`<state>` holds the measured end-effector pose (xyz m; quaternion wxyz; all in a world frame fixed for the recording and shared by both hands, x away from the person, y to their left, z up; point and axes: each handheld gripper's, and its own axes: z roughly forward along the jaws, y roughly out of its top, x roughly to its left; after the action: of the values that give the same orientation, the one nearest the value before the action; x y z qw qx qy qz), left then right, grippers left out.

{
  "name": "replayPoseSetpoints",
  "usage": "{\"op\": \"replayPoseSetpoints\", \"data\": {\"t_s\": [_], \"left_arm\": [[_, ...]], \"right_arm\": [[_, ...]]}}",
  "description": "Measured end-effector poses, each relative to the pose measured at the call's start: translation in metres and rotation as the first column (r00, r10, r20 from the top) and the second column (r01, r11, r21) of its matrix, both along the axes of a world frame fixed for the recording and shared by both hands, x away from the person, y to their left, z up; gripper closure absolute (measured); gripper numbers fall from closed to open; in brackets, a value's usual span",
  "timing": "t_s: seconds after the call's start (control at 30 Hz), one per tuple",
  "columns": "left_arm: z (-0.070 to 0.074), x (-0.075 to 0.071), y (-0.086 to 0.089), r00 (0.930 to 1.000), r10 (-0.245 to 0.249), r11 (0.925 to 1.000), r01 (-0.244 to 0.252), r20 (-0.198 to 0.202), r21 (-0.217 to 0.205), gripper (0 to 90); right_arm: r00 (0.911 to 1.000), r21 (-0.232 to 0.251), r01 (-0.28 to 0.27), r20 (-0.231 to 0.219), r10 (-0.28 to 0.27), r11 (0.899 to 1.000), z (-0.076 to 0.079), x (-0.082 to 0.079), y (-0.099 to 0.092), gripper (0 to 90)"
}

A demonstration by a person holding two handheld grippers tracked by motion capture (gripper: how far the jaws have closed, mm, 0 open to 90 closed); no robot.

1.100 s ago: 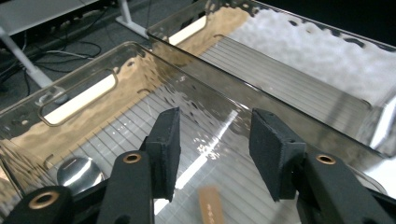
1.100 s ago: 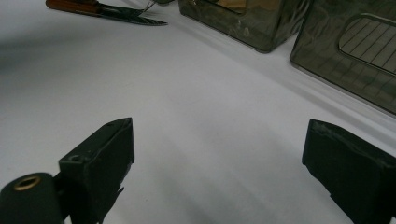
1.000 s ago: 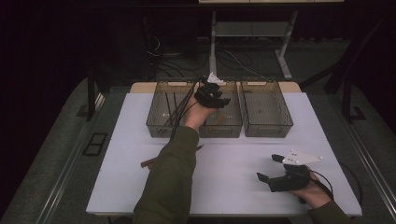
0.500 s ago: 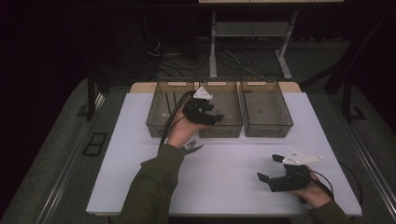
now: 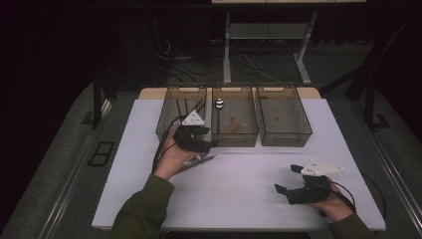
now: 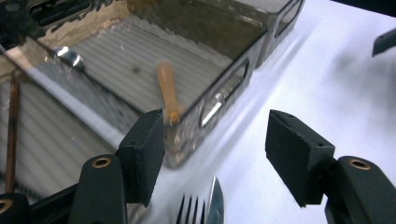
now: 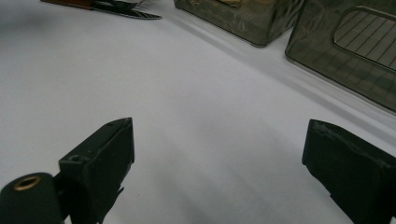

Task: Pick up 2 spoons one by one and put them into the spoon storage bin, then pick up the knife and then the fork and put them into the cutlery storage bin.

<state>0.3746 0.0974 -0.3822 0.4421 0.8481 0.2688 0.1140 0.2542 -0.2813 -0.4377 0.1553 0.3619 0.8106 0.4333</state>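
**Left gripper coming down on the cutlery in front of the bins**

Step in hand, as it reads: sorting cutlery into the three tinted bins. The left gripper (image 5: 213, 145) is off the bins and sits low over the white table (image 5: 239, 199), just in front of the left bin (image 5: 169, 130) and the middle bin (image 5: 234, 136).

- Jaws: they have just been opening and stand apart. In the left gripper view there is bare table between the pads, nothing gripped. Released.
- Target: a fork (image 6: 190, 212) and a knife (image 6: 215, 207) lie side by side on the table, tips pointing toward the bins. From above they show as a metal glint (image 5: 199, 159) just under the left hand (image 5: 171, 157). In the left gripper view only their tips poke in at the bottom edge, below the jaw gap, so the gripper isn't on them yet.
- Middle bin holds a wooden-handled piece (image 6: 167, 91) and a spoon bowl (image 5: 219, 103). Left bin has dark sticks (image 5: 185, 107), likely chopsticks. Right bin (image 5: 283, 115) looks empty.
- Right gripper (image 5: 287, 179) rests near the front right of the table, jaws wide, nothing between them. Idle.

Next move, my read: pull back and tilt down until one utensil sits between the pads, then close. The two lie touching, so the pick needs a narrow, offset approach or it grabs both. Flat metal on a flat top is a slip risk.
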Motion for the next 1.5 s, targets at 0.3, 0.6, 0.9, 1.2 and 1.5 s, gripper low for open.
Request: {"op": "replayPoseSetpoints", "data": {"t_s": [0.3, 0.6, 0.9, 1.2, 1.5], "left_arm": [[-0.008, -0.024, 0.032, 0.9997, 0.023, 0.9996, -0.023, -0.003, -0.015, 37.3], [-0.016, -0.047, 0.061, 0.9996, 0.028, 0.9995, -0.028, 0.009, -0.013, 47.7], [-0.037, -0.056, 0.081, 0.9993, 0.016, 0.9983, -0.014, -0.035, 0.057, 61.5], [-0.052, -0.05, 0.082, 0.9986, -0.005, 0.9895, 0.012, -0.053, 0.144, 68.7], [-0.06, -0.047, 0.081, 0.9937, -0.03, 0.9842, 0.048, -0.108, 0.17, 71.5]], "right_arm": [[1.0, -0.004, 0.005, -0.001, -0.005, 1.0, -0.001, 0.001, 0.0, 9.4], [0.9999, -0.006, 0.011, -0.007, -0.011, 1.0, -0.002, 0.002, -0.001, 9.4], [0.9998, -0.008, 0.017, -0.002, -0.017, 1.0, -0.002, 0.002, -0.002, 9.4], [0.9998, -0.013, 0.021, -0.005, -0.021, 1.0, -0.002, 0.002, -0.003, 9.4], [0.9998, -0.013, 0.021, 0.0, -0.021, 1.0, -0.002, 0.001, -0.003, 9.4]]}}
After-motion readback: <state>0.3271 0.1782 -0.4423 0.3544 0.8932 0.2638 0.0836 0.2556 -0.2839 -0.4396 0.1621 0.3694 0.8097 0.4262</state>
